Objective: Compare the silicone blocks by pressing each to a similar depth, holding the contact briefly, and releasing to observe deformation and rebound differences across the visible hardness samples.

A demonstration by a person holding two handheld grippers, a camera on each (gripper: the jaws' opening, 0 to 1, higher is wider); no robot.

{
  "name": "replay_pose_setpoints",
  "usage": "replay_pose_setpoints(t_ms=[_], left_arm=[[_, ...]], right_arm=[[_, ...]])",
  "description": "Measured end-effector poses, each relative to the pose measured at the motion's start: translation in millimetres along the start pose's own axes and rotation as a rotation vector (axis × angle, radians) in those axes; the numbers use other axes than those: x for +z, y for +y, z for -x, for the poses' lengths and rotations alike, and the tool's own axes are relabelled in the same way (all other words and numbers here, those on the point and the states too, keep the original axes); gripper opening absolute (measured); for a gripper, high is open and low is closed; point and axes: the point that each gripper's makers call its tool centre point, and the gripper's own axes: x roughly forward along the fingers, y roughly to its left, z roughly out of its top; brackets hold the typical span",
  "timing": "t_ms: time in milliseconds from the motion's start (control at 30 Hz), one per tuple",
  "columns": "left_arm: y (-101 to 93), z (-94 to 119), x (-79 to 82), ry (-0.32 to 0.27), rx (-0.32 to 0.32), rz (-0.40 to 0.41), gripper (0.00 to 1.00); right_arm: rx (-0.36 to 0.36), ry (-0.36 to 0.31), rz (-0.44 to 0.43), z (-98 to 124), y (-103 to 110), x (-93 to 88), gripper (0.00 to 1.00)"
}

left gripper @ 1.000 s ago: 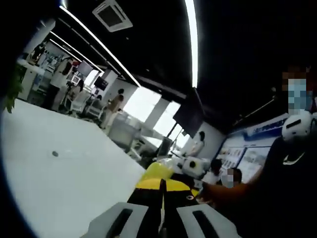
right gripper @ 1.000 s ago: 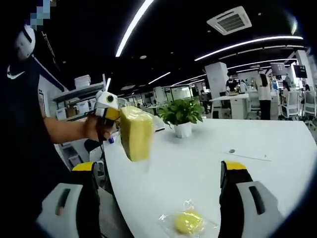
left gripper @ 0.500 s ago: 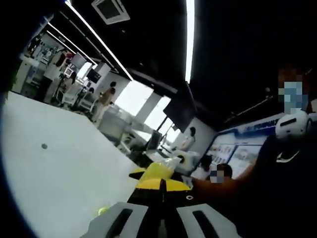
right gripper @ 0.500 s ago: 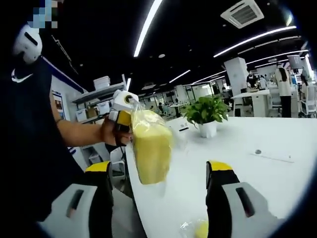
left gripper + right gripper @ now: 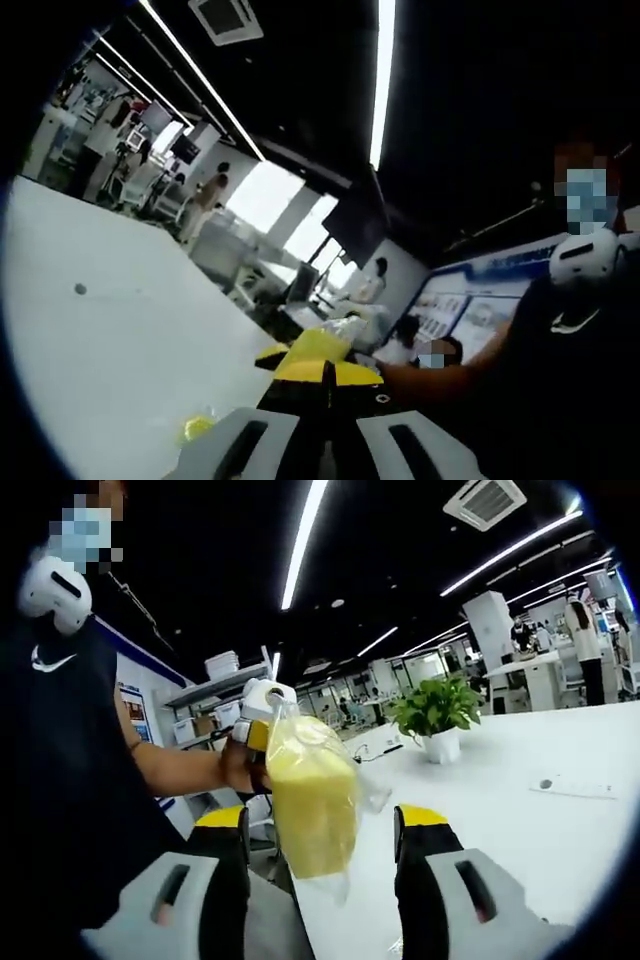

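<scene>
A yellow silicone block in a clear bag (image 5: 312, 795) hangs in the air, gripped at its top by my left gripper (image 5: 262, 730), which enters the right gripper view from the left. In the left gripper view, the left gripper (image 5: 325, 372) has its yellow-tipped jaws pressed together, with the yellow block (image 5: 320, 345) just beyond them. My right gripper (image 5: 321, 820) is open, and the hanging block shows between its two jaws. I cannot tell whether they touch it. A second small yellow bagged piece (image 5: 197, 427) lies on the white table (image 5: 100, 330).
The person holding the grippers stands at the table's edge in a dark shirt (image 5: 70, 780). A potted plant (image 5: 437, 708) stands further back on the table (image 5: 540, 820). Office desks, shelves and other people fill the background.
The bagged block has come from left of centre to between the right jaws, which have narrowed. The small yellow piece on the table has dropped out of the right gripper view.
</scene>
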Motion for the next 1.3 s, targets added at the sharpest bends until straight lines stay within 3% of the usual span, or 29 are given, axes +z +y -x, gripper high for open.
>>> replay_pose_setpoints(t_ms=[433, 800, 1200, 1300], left_arm=[[-1.1, 2.0, 4.2, -0.019, -0.012, 0.007, 0.0], [-4.9, 1.3, 2.6, -0.016, -0.014, 0.001, 0.0], [2.5, 5.2, -4.5, 0.014, 0.025, -0.017, 0.0], [2.2, 5.3, -5.0, 0.023, 0.033, -0.023, 0.0]], right_arm=[[0.032, -0.015, -0.002, -5.0, 8.1, 3.2, 0.27], [0.027, 0.0, 0.029, -7.1, 8.4, 4.2, 0.23], [0.015, 0.052, -0.059, -7.1, 8.2, -5.1, 0.15], [0.003, 0.061, -0.033, -6.3, 7.1, -4.5, 0.12]])
